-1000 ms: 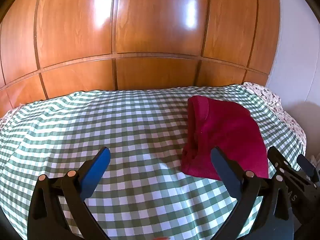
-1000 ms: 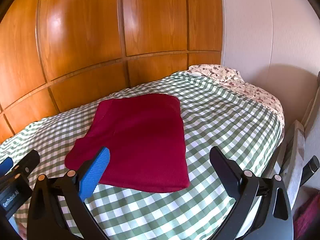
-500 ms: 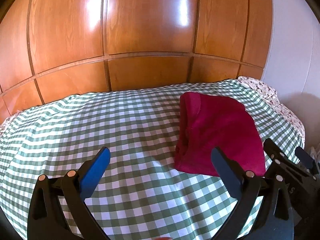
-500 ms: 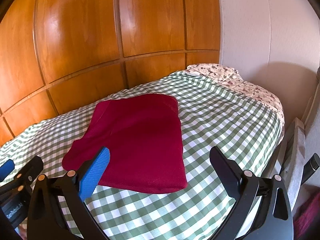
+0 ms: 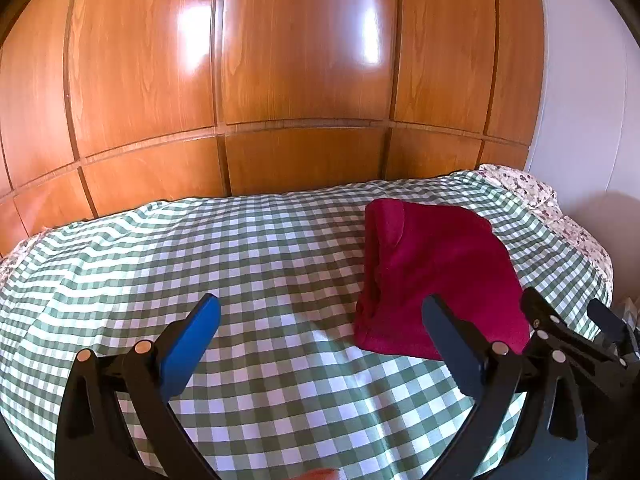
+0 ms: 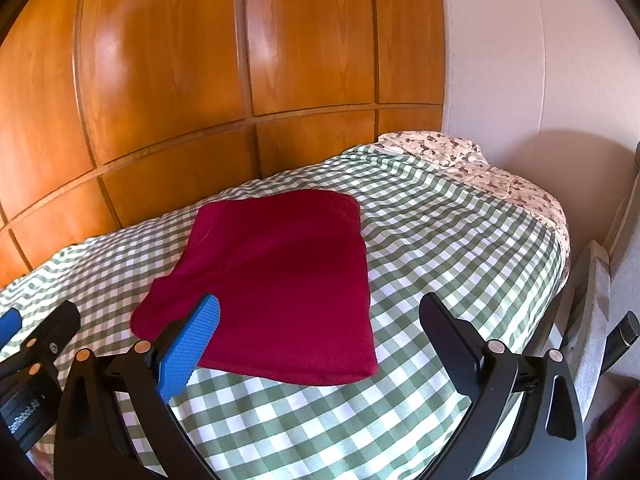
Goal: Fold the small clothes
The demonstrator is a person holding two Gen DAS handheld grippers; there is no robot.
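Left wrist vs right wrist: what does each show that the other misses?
Left wrist only: the wide bare stretch of checked bedcover left of the garment, and the right claw entering at the frame's right edge.

Right wrist only: the bed's right edge, the grey object standing beside it, a dark red fabric patch low at right, and the left claw at the frame's left edge.

Both: the folded red garment flat on the bedcover, the wooden panelling, the floral sheet, and both claws open, holding nothing.
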